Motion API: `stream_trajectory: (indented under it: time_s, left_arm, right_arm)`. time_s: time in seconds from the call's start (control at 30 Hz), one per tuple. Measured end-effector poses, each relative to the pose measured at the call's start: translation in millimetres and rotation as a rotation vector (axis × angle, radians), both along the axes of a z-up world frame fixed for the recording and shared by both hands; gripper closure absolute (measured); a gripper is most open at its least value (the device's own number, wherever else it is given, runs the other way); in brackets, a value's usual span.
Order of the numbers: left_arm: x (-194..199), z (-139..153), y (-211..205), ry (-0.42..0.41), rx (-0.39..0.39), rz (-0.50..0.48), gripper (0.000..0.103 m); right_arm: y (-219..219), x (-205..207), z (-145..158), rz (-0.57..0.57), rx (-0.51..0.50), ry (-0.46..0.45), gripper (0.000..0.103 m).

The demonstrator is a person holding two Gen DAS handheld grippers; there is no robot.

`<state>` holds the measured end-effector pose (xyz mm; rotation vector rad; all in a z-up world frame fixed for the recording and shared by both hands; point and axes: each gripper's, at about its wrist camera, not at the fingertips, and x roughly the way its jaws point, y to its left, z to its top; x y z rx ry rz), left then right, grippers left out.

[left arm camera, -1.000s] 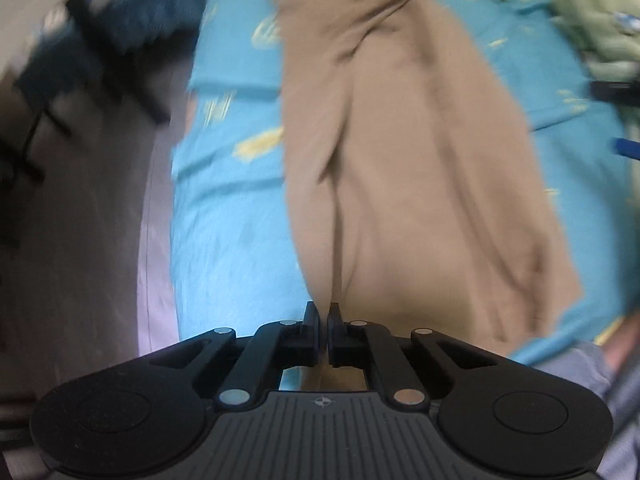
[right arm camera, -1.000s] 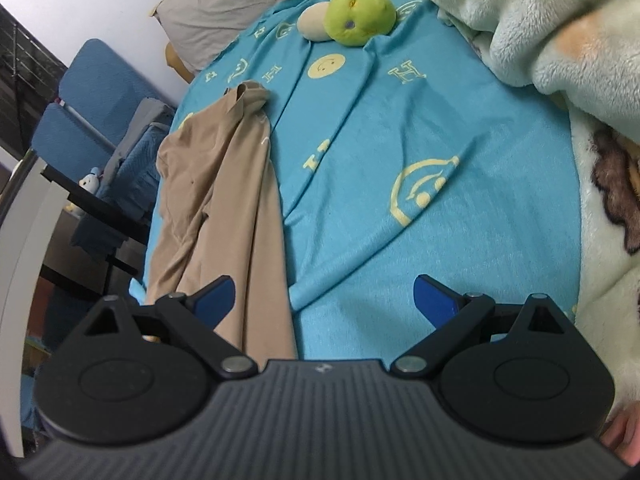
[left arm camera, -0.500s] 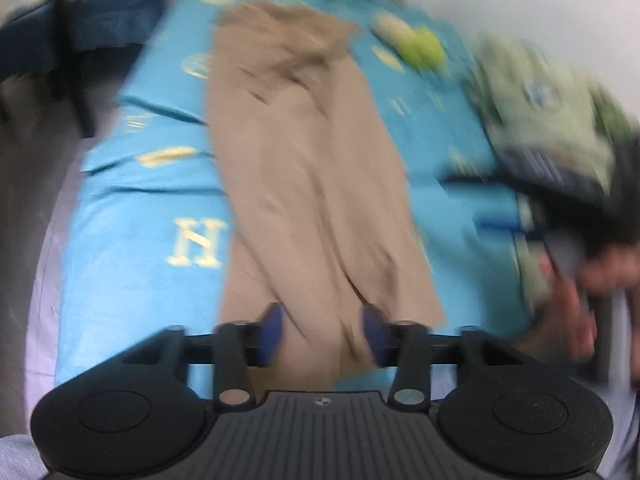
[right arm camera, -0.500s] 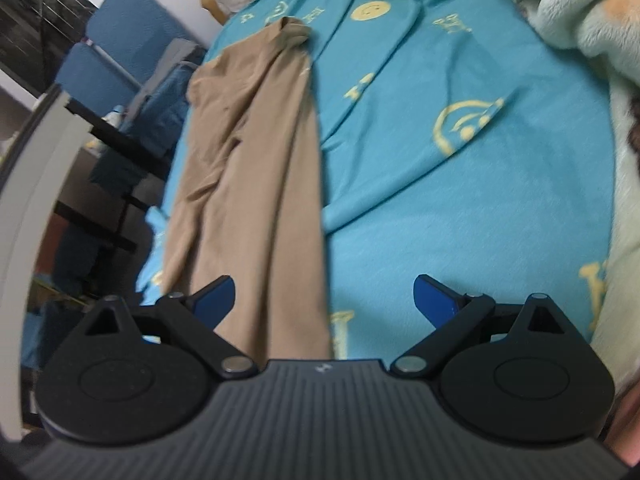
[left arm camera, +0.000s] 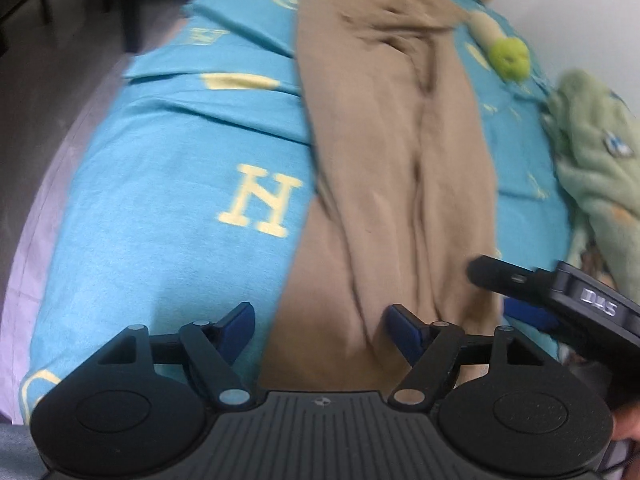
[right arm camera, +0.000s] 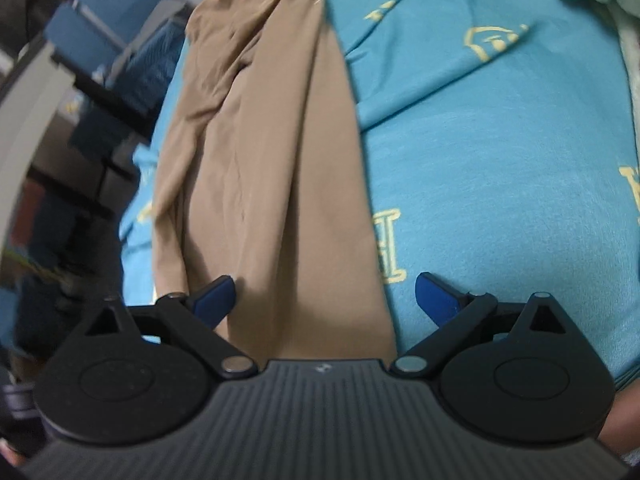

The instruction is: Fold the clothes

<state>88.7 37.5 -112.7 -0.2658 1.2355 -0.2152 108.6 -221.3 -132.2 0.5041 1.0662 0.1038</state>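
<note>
Below both tools, tan trousers (left arm camera: 400,168) lengthwise on bed; left tool (left arm camera: 320,322), right tool (right arm camera: 326,292) released.

Blue chair (right arm camera: 116,28) beside a turquoise-sheeted bed (right arm camera: 500,152), white wall (left arm camera: 572,12).

Your right gripper (right arm camera: 326,296) hangs with its jaws spread wide over the near end of the tan trousers (right arm camera: 264,152), which lie lengthwise on the turquoise bedsheet (right arm camera: 500,152). Its left blue fingertip (right arm camera: 212,296) sits over the tan cloth, the right one over bare sheet. Blue chairs (right arm camera: 96,36) stand far left.
</note>
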Motion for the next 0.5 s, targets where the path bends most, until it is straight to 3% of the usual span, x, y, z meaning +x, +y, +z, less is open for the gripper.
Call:
stream_trajectory:
  time_s: [0.07, 0.17, 0.23, 0.3, 0.33, 0.37, 0.5]
  left_arm:
    - [-4, 0, -5, 0.002, 0.012, -0.032, 0.038]
    - [-9, 0, -11, 0.004, 0.029, -0.073, 0.062]
    - [-11, 1, -8, 0.003, 0.032, -0.055, 0.090]
    - [-13, 3, 1, -0.015, 0.004, -0.027, 0.093]
    - [-18, 9, 6, -0.056, -0.021, -0.010, 0.094]
    - [-24, 16, 13, -0.108, -0.058, 0.013, 0.094]
    - [-50, 41, 44, -0.240, -0.231, 0.116, 0.095]
  right_arm:
    - [12, -4, -1, 0.044, -0.034, 0.014, 0.004]
    - [30, -6, 1, 0.126, -0.135, 0.044, 0.006]
    - [42, -10, 3, 0.162, -0.230, 0.055, 0.020]
    - [50, -14, 5, 0.198, -0.295, 0.051, 0.052]
    - [50, -16, 7, 0.212, -0.286, 0.049, 0.064]
    - [50, -18, 11, 0.216, -0.287, 0.047, 0.082]
    - [35, -30, 34, 0.160, -0.212, -0.021, 0.085]
